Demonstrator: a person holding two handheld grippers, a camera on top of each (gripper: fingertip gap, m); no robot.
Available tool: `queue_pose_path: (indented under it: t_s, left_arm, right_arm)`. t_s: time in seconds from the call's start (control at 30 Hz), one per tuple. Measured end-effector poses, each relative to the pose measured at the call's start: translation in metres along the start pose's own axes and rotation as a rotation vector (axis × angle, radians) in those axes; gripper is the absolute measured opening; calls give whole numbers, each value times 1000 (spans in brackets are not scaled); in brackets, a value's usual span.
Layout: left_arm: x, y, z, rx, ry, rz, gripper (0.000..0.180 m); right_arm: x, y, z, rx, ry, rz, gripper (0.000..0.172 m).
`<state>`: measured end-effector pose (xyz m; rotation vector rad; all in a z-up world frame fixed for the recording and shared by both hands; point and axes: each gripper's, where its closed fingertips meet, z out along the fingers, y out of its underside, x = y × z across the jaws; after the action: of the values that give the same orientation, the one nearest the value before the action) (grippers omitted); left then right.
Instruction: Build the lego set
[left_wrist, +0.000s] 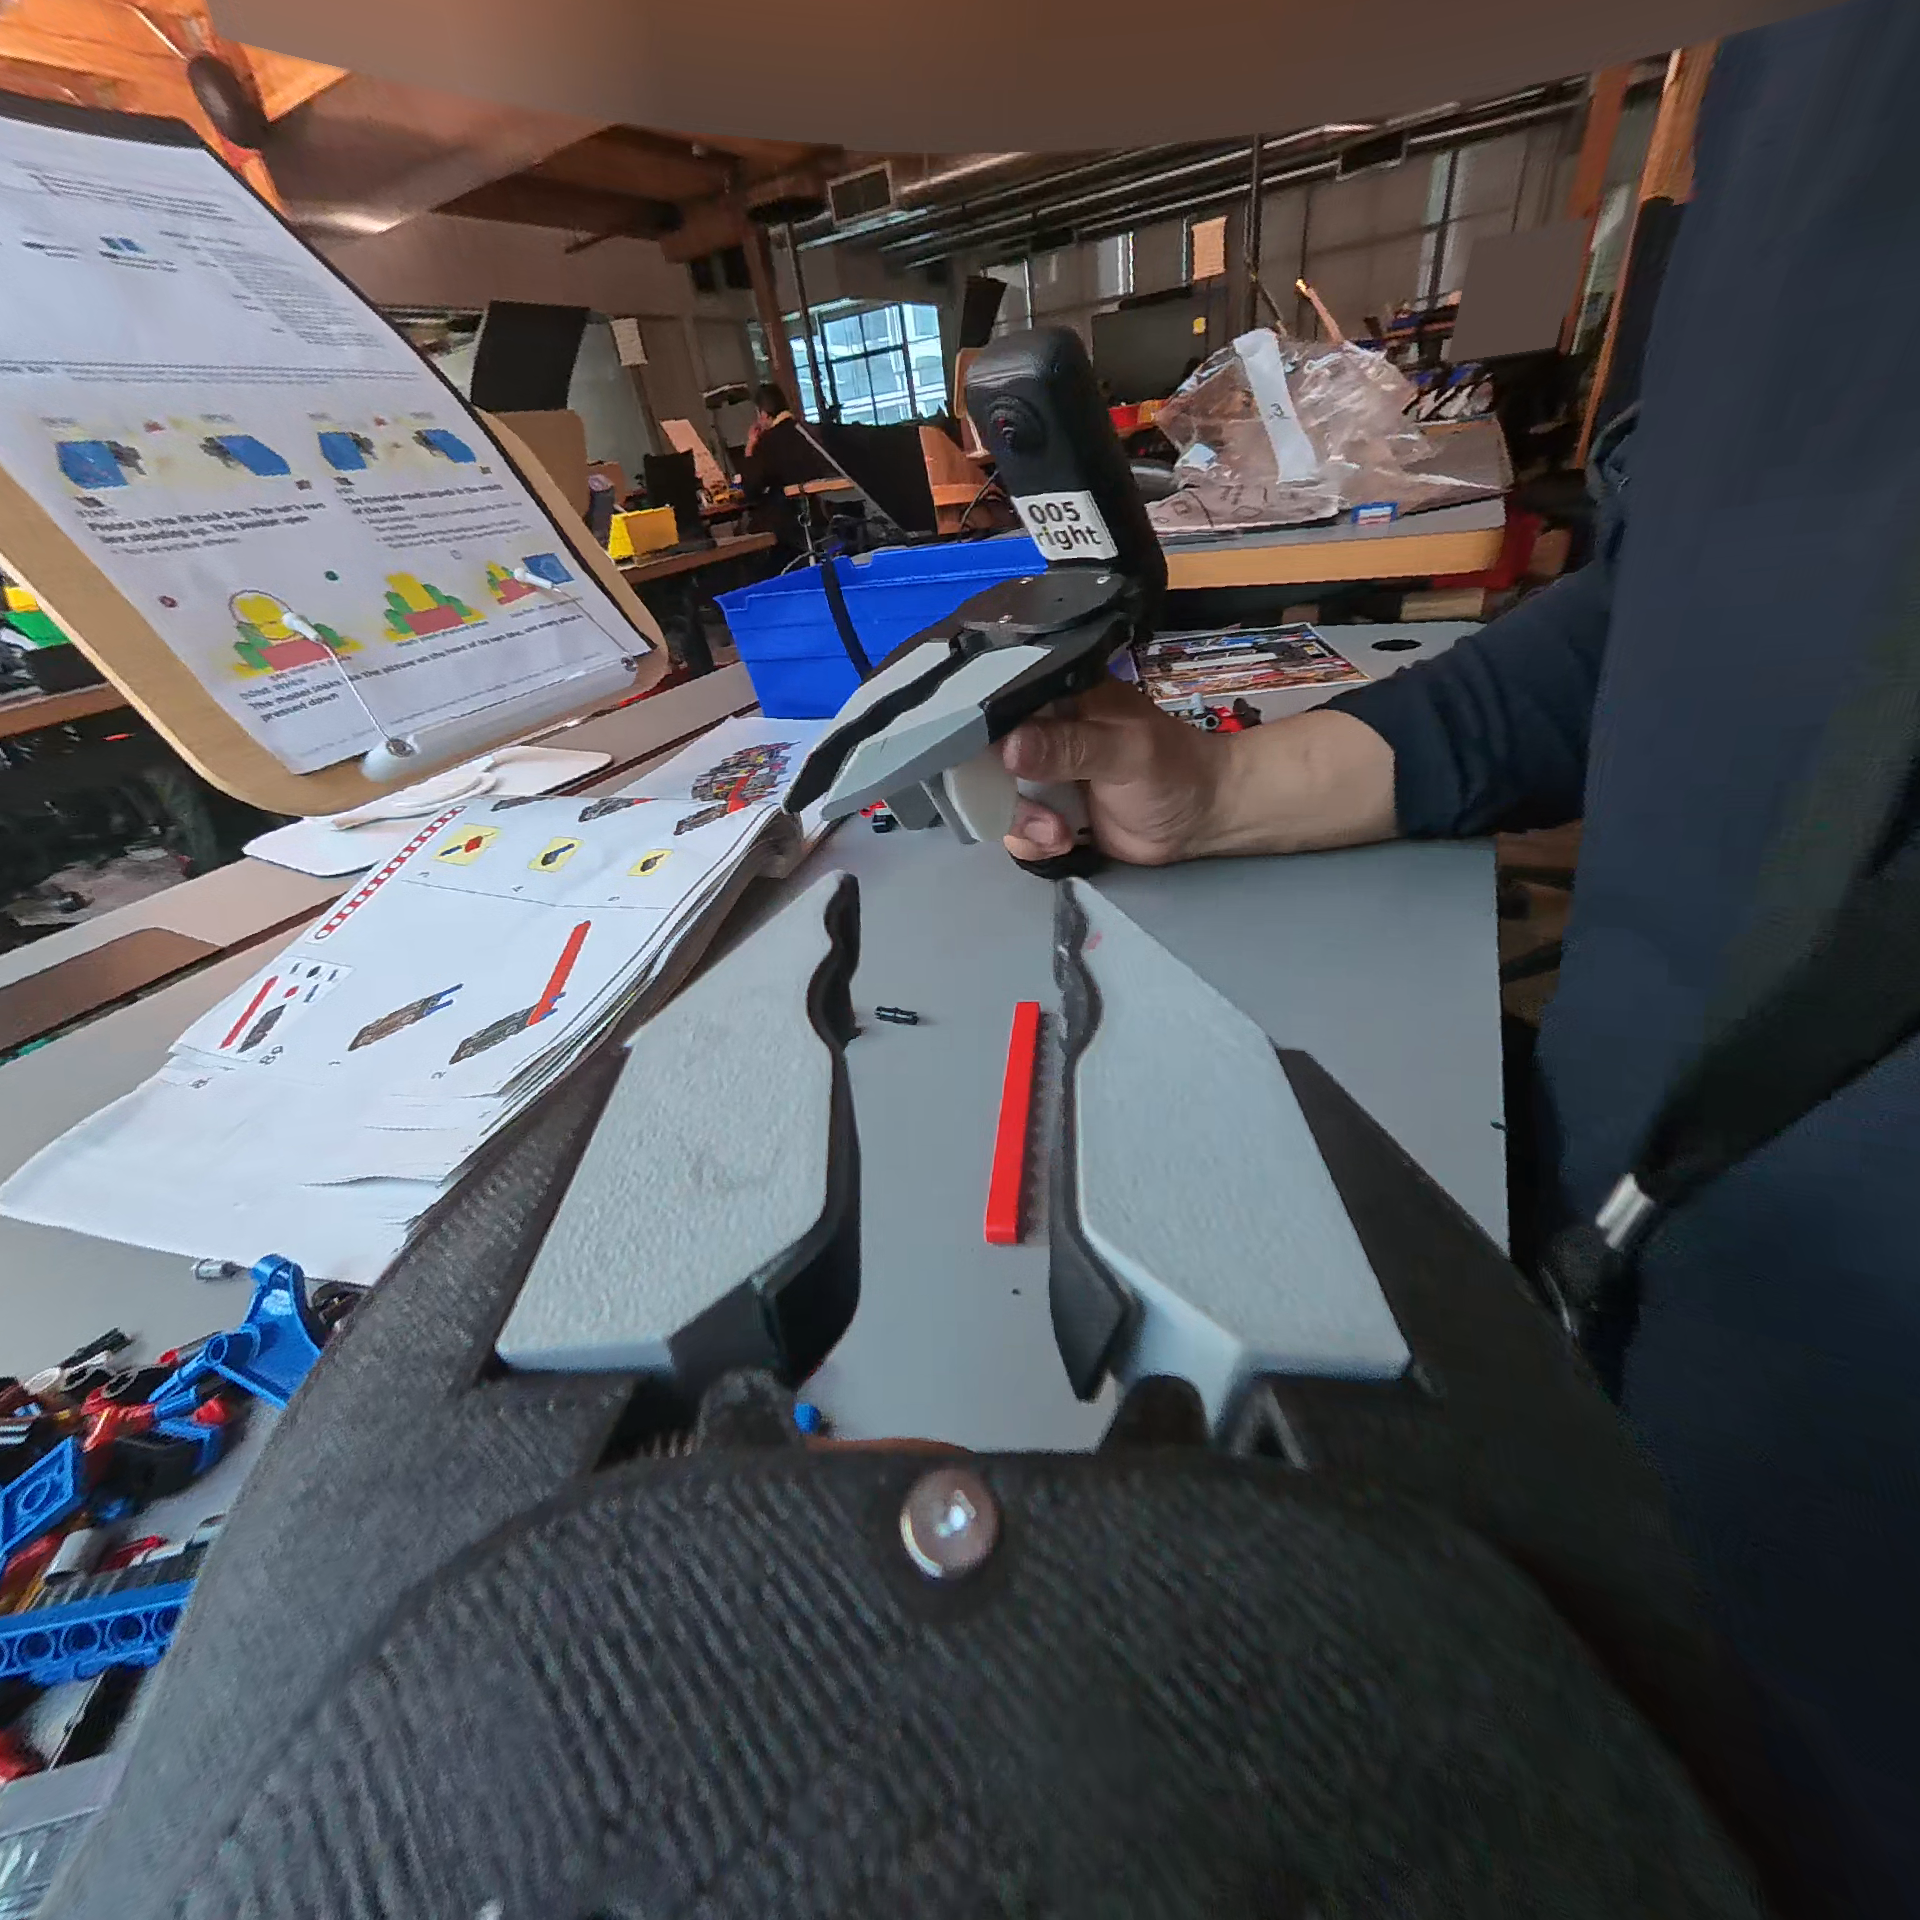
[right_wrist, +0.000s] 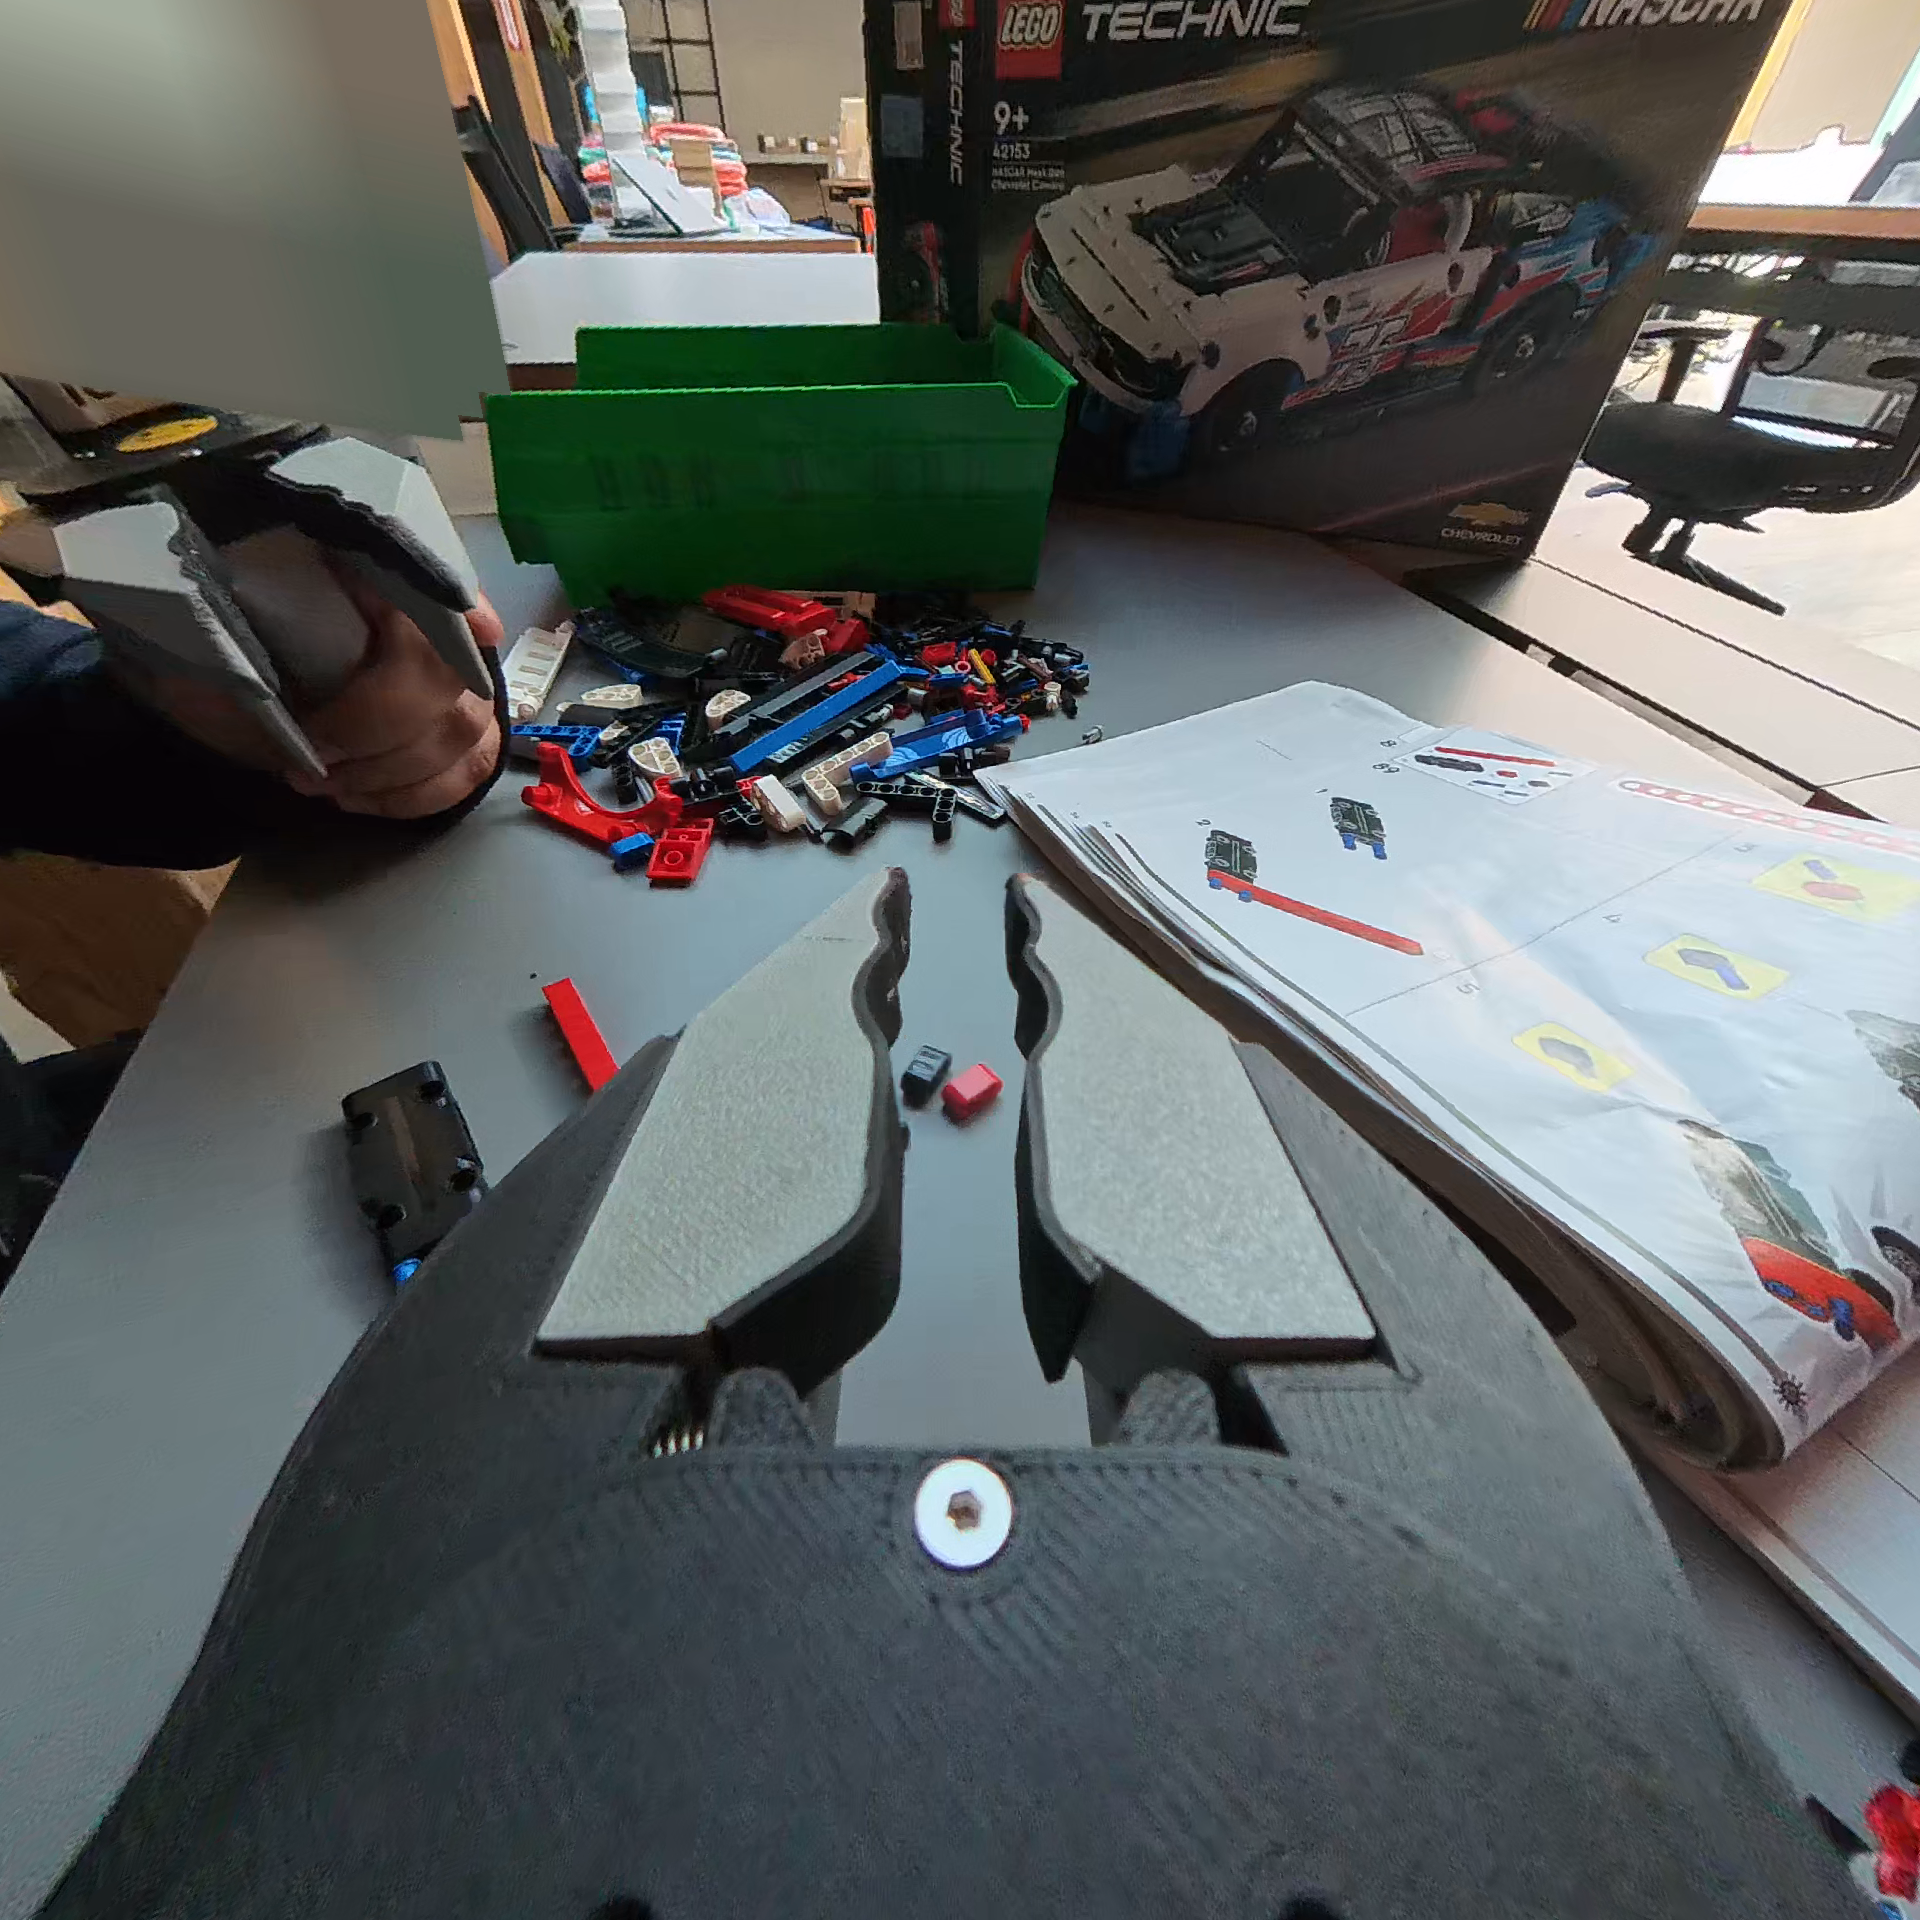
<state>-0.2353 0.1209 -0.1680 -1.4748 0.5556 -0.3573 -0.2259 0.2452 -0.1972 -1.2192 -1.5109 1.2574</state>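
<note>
Red beam (left_wrist: 1013, 1122) lies on grey desk (left_wrist: 1299, 987) beside left tongs' (left_wrist: 961, 935) right finger, both tongs released & empty, right tongs (right_wrist: 956, 925) over 2 small bricks (right_wrist: 951, 1081); tiny black pin (left_wrist: 896, 1015) w/ round body could roll if nudged.

Lettered car-picture box (right_wrist: 1299, 260) behind green bin (right_wrist: 779, 478); white label (left_wrist: 1068, 525) on black camera (left_wrist: 1039, 416); printed sheet (left_wrist: 260, 416), open printed booklet (left_wrist: 416, 987)

We record the brick pile (right_wrist: 800, 717) before the bin (right_wrist: 779, 478), booklet (right_wrist: 1455, 987) right, box (right_wrist: 1330, 260) behind.
</note>
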Motion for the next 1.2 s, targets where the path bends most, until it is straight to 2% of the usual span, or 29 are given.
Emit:
queue_pose_path:
  t_s: [0.3,0.53,0.7,1.2]
  left_arm:
    - [-16,-1,-3,13,-77,-53,35]
    - [-19,0,-3,6,-104,-39,34]
    - [-19,-1,-3,9,-105,-37,33]
    - [-20,1,-1,-4,-89,-46,31]
  right_arm:
    - [-18,-2,-3,10,-143,51,17]
    - [-50,14,-2,-104,-273,-10,18]
    - [-56,23,1,-160,-264,-75,19]
    - [-60,29,4,-212,-317,-45,19]
